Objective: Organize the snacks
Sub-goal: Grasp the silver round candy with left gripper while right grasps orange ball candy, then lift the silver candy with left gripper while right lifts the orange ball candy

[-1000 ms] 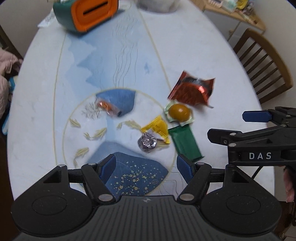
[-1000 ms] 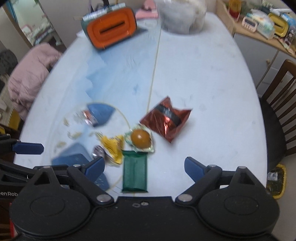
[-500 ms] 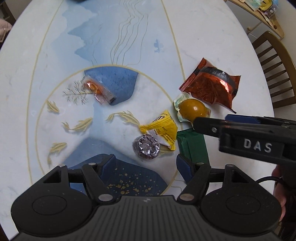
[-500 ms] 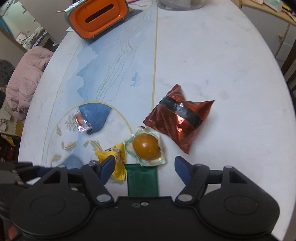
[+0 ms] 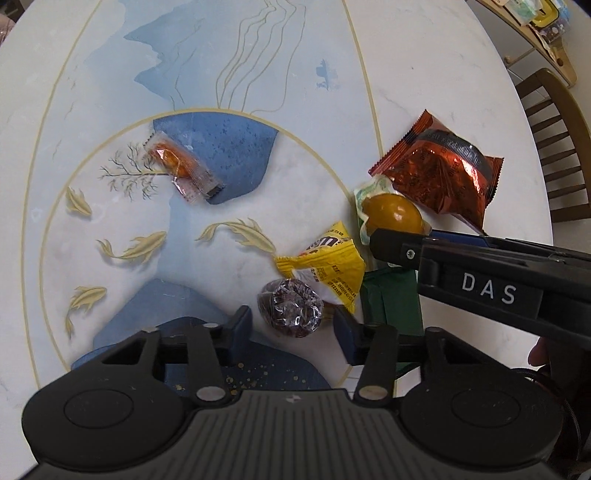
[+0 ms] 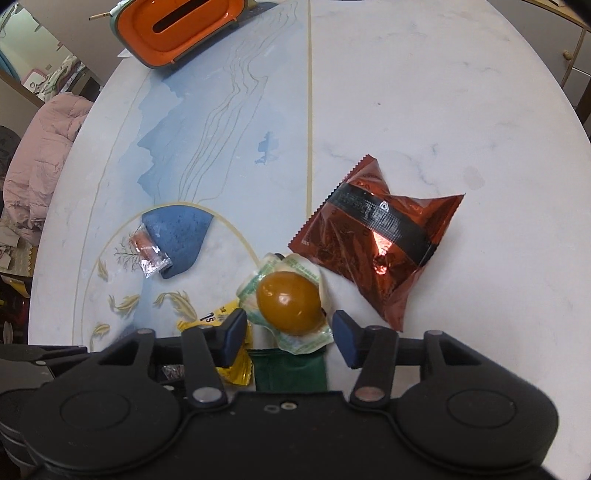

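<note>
Snacks lie scattered on the painted marble worktop. Farthest left is a small clear packet with an orange sweet inside, long axis slanting from upper left to lower right, half over a dark blue patch of the design. Next comes a round dark ball in crinkled clear wrap, sitting between the spread fingers of the left gripper, which is apart and not pressing it. Just beside the ball is a yellow candy packet, crumpled, lying roughly crosswise. A green packet touches its right edge, long axis running toward the camera. Above that sits a brown egg in a clear, green-printed wrapper, its long axis slightly tilted; the right gripper stands apart on either side of it, fingers open. Farthest right is a shiny red foil bag with a black band, puffy, lying diagonally, one corner close to the egg wrapper. An orange-topped box stands at the worktop's far edge
</note>
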Demonstrator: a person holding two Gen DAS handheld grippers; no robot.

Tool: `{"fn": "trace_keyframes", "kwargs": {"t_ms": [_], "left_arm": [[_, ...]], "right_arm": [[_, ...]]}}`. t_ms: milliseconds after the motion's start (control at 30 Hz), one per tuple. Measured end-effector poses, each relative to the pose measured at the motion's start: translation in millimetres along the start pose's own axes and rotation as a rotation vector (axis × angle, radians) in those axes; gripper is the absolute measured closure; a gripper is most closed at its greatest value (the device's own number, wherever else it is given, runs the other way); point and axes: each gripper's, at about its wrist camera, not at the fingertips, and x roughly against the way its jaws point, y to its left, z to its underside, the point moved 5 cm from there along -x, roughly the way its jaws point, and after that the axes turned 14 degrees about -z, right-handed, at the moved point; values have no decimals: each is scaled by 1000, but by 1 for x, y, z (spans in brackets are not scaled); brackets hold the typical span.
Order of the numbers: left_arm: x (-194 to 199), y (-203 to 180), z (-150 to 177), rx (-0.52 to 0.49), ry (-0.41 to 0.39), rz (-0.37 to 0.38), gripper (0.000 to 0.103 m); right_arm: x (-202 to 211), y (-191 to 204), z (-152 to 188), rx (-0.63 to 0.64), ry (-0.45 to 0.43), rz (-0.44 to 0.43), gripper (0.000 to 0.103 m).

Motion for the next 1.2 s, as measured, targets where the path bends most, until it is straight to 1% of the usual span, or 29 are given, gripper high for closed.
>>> {"fn": "trace_keyframes", "kwargs": {"t_ms": [33,67,100,200,367,433,467,500,633,733,800,867,1000,1067,1200], "left_arm": [[-1,0,0,0,2,4,66],[-2,1,0,5,3,6,68],[-2,2,-1,12,4,9,68],[-2,6,-2,30,-1,23,70],[-1,7,-3,30,-12,28,74],[2,10,-2,38,-15,32,75],[3,11,-1,44,-14,33,75],[4,13,0,49,-15,32,75],[9,23,5,68,-19,30,75],[14,30,7,84,-25,34,75],[18,32,8,90,-32,35,75],[21,35,10,95,-38,34,75],[25,37,11,100,-47,37,75],[27,38,12,102,-50,39,75],[29,40,13,107,-53,42,75]], "right_arm": [[-1,0,0,0,1,0,58],[-1,-1,1,-1,0,1,63],[-1,-2,1,-4,-2,-2,65],[0,-2,1,-7,-13,-8,67],[4,-2,2,-12,-24,-12,70],[6,-1,3,-15,-25,-23,78],[8,0,4,-20,-26,-37,87],[10,1,4,-25,-29,-48,89],[19,6,6,-16,-36,-53,90],[23,7,4,-13,-41,-41,88],[23,7,2,-17,-50,-34,77],[21,7,0,-26,-48,-26,73],[12,10,-4,-34,-51,-23,56],[6,12,-7,-27,-54,-14,54],[-5,13,-10,-16,-44,11,54]]}}
